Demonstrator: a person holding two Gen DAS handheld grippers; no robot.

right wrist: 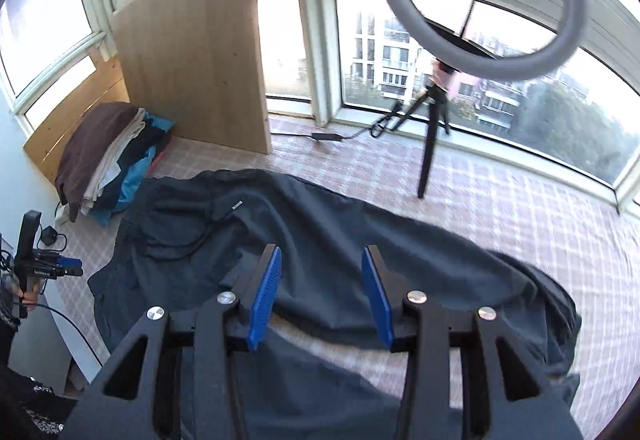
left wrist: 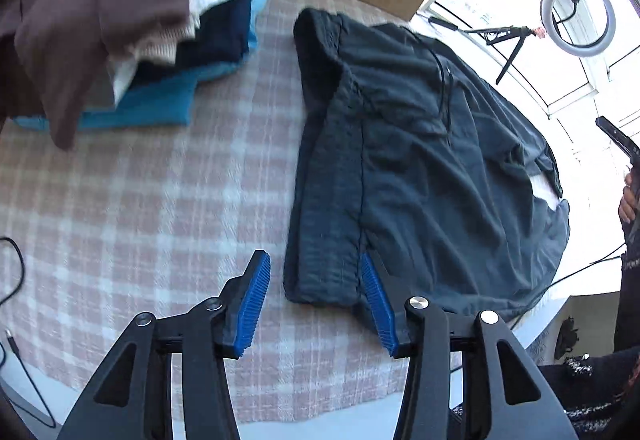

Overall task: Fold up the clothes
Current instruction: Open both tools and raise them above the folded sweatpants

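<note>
dark trousers point(left wrist: 420, 168) lying spread right of centre on the checked cover point(left wrist: 140, 220) | likely handling soft, light, limp; taking hold best at the elastic waistband edge | left gripper point(left wrist: 316, 304) and right gripper point(right wrist: 320, 292) both hanging released, holding nothing | count: one garment, one stack of clothes point(left wrist: 132, 40) upper left, two grippers

The dark garment point(left wrist: 420, 168) is thin, matt, wrinkled cloth, lying on a woven checked bedcover point(left wrist: 140, 200) of soft, slightly rough fabric. Each hand-held gripper point(left wrist: 316, 304) point(right wrist: 320, 296) has matt black plastic arms, shiny metal rivets and ribbed blue pads point(left wrist: 256, 300). The board point(right wrist: 192, 52) behind is pale, smooth wood.
</note>
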